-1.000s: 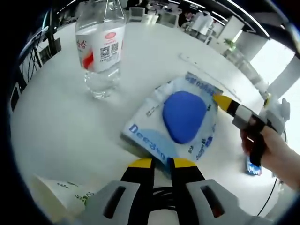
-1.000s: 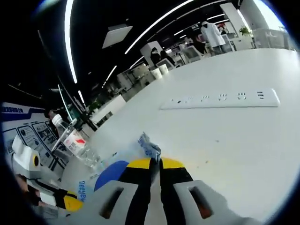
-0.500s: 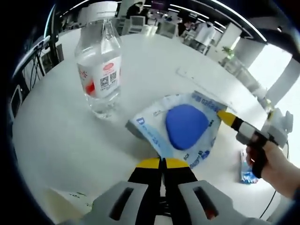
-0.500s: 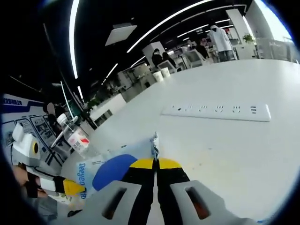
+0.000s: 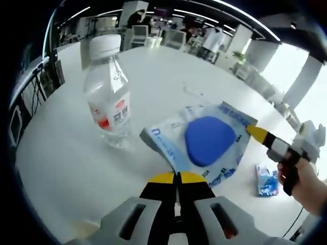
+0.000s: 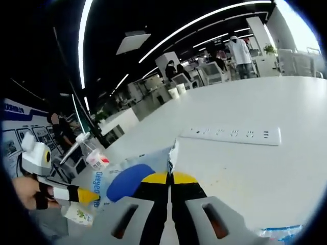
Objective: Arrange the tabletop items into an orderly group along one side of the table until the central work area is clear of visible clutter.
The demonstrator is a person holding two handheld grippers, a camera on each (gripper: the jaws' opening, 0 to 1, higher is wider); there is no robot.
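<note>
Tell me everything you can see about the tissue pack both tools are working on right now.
The tissue pack is a soft, crinkly plastic packet, white and pale blue with blue lettering and a big dark-blue oval on its upper face. It looks tilted, held off the white table. The left tool is shut on its near edge and the right tool is shut on a corner at the opposite side. It sits beside the water bottle, apparently not touching it.

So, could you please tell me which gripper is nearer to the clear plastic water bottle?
Left. The left gripper pinches the blue-and-white tissue pack's edge nearest the clear plastic water bottle. The right gripper pinches the pack's opposite edge, farther from the bottle.
</note>
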